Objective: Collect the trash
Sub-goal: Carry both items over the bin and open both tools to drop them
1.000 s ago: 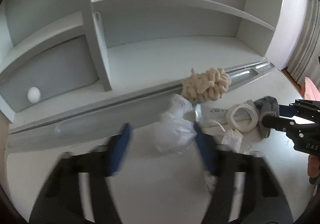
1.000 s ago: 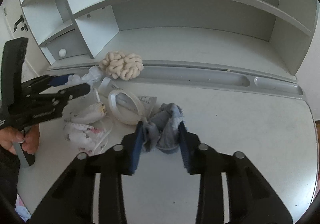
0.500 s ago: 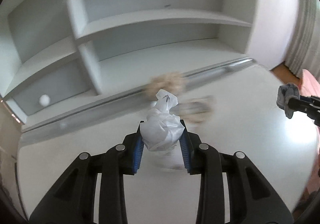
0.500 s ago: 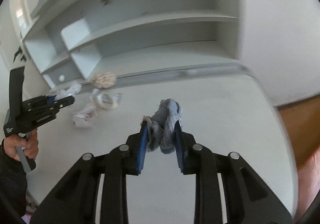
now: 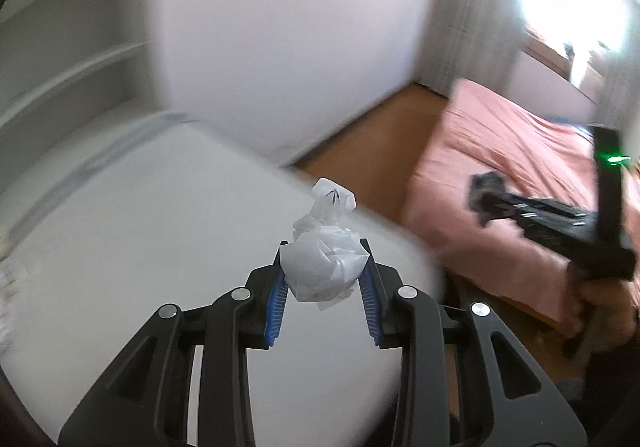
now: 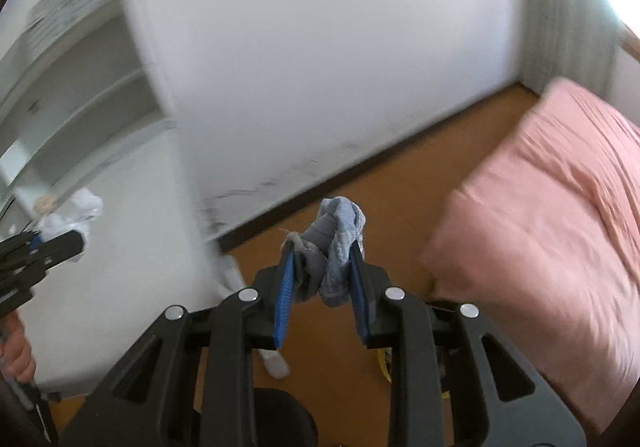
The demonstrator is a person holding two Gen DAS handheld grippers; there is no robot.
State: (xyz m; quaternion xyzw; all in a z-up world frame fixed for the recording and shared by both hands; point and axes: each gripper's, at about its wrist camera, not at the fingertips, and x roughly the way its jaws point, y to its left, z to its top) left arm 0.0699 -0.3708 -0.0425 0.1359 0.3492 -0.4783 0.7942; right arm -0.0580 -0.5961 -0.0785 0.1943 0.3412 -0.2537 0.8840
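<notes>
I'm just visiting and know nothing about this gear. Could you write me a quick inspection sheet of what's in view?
Surface: white desk, blurred.
Job's things: crumpled white plastic bag; grey-blue cloth wad.
Clutter: blurred bits at the desk's far left edge.
Grippers: left hand-held gripper shut on the bag; right hand-held gripper shut on the wad.
Cables: nothing seen.
Surroundings: white shelf unit, white wall, brown floor, pink bed.

White wall (image 6: 320, 47), brown floor (image 6: 400, 175), pink bed (image 6: 540, 207), white desk (image 5: 140, 227).
</notes>
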